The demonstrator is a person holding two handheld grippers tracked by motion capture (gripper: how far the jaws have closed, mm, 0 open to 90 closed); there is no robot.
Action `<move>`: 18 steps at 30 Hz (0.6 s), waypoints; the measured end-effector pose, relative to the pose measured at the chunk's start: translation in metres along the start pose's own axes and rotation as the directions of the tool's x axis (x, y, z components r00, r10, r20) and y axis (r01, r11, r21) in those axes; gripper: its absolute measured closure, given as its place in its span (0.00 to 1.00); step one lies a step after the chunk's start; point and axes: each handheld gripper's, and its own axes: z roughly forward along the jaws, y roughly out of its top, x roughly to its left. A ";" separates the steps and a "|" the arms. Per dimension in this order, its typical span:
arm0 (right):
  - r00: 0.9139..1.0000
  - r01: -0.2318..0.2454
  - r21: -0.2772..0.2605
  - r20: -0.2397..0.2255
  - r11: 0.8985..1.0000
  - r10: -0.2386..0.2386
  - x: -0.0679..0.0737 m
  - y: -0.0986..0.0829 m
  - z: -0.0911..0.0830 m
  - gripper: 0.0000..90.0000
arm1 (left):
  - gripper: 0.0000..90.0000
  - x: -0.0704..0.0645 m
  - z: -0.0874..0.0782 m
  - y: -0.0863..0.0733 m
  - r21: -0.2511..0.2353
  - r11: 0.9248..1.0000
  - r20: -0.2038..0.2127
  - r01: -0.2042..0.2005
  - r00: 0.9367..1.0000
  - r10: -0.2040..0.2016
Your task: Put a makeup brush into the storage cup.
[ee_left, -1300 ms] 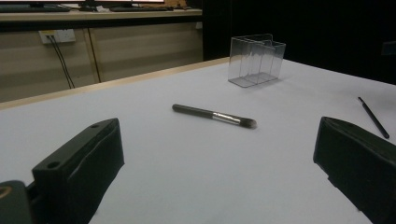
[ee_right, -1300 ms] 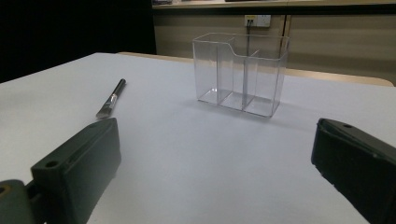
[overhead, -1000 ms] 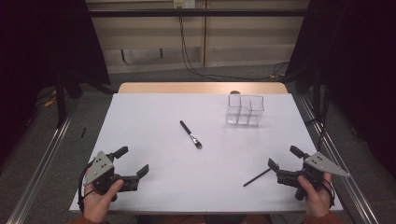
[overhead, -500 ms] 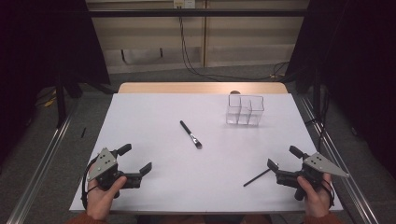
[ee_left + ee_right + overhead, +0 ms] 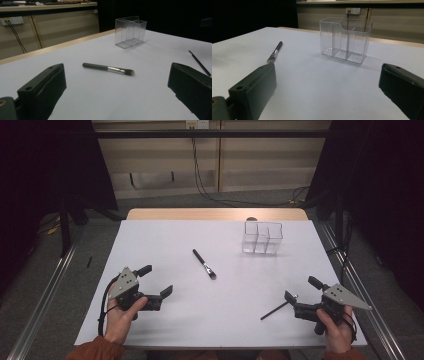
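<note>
A black-handled makeup brush (image 5: 204,264) lies mid-table, bristles toward me. A clear three-compartment organizer (image 5: 262,237) stands empty at the back right. A thin black brush (image 5: 276,310) lies near the front right, its end just in front of my right gripper (image 5: 300,288), which is open and holds nothing. My left gripper (image 5: 156,280) is open at the front left, well short of the makeup brush. The left gripper view shows the makeup brush (image 5: 107,68) ahead of the open gripper (image 5: 115,83), the organizer (image 5: 130,31) beyond. In the right gripper view, my gripper (image 5: 327,75) faces the organizer (image 5: 345,40).
The white table top (image 5: 165,240) ends in a wooden strip (image 5: 215,214) at the far side. Metal rails (image 5: 45,295) run along both sides on the floor. Cables (image 5: 210,190) hang by the back wall.
My left gripper has moved a little forward and to the right, toward the makeup brush. The right gripper has barely shifted.
</note>
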 end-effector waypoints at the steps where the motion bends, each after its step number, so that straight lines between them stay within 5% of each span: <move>1: 1.000 -0.002 -0.001 0.000 1.000 0.002 0.000 0.000 0.000 0.01 | 0.02 0.000 0.005 0.002 -0.006 1.000 0.006 0.000 1.000 0.000; 13: 1.000 0.001 0.001 -0.009 1.000 -0.001 0.000 0.000 0.001 0.01 | 0.02 0.001 0.037 0.018 -0.041 0.999 -0.008 -0.008 1.000 0.008; 18: 1.000 -0.006 0.002 -0.011 1.000 0.006 0.000 0.000 0.001 0.01 | 0.02 0.001 0.053 0.023 -0.038 0.998 -0.007 -0.050 0.999 0.050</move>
